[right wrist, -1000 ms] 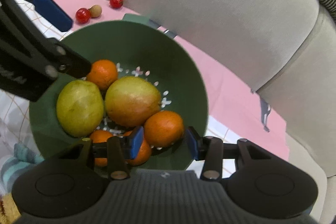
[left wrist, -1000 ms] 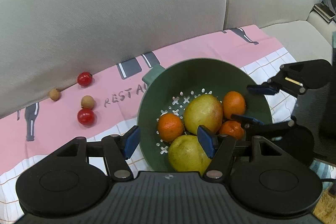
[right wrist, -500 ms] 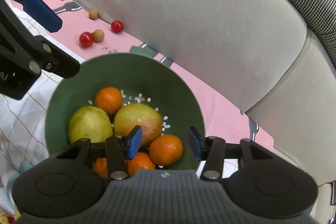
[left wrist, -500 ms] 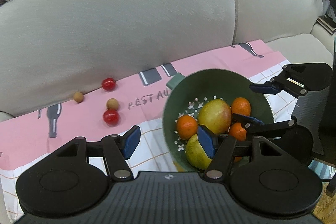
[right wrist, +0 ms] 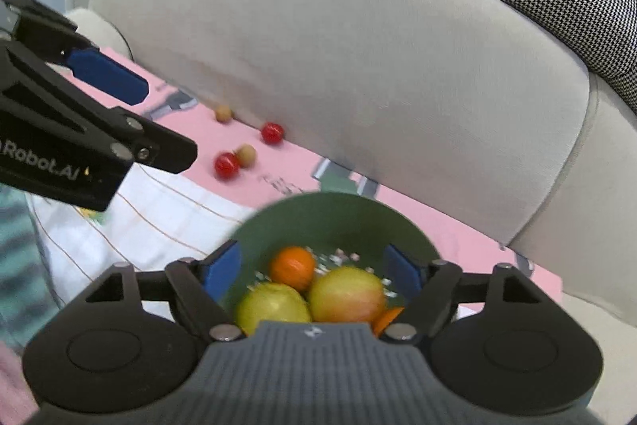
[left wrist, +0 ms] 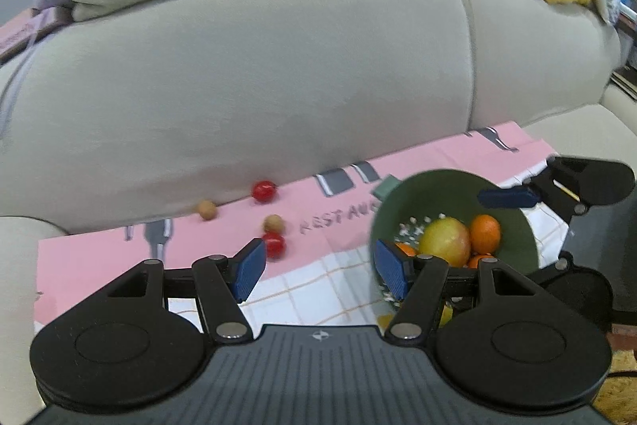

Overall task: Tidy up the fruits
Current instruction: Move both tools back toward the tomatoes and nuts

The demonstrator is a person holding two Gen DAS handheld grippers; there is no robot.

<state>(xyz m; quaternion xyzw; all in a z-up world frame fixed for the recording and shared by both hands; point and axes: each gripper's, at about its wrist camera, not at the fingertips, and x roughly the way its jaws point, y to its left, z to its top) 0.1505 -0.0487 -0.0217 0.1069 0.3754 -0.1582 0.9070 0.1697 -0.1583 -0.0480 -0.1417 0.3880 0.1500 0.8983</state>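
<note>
With both grippers, left (left wrist: 319, 269) and right (right wrist: 314, 266), open and empty, pinch each small cherry (left wrist: 274, 245) gently across its middle (slippery, easily bruised).

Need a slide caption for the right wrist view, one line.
Open right gripper above a green colander of oranges and pears; four small fruits lie on the pink cloth.

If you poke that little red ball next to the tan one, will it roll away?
Probably. The red fruit looks round and smooth, so a poke would likely send it rolling across the flat pink cloth. It touches the tan fruit, which might stop it or get bumped along.
</note>
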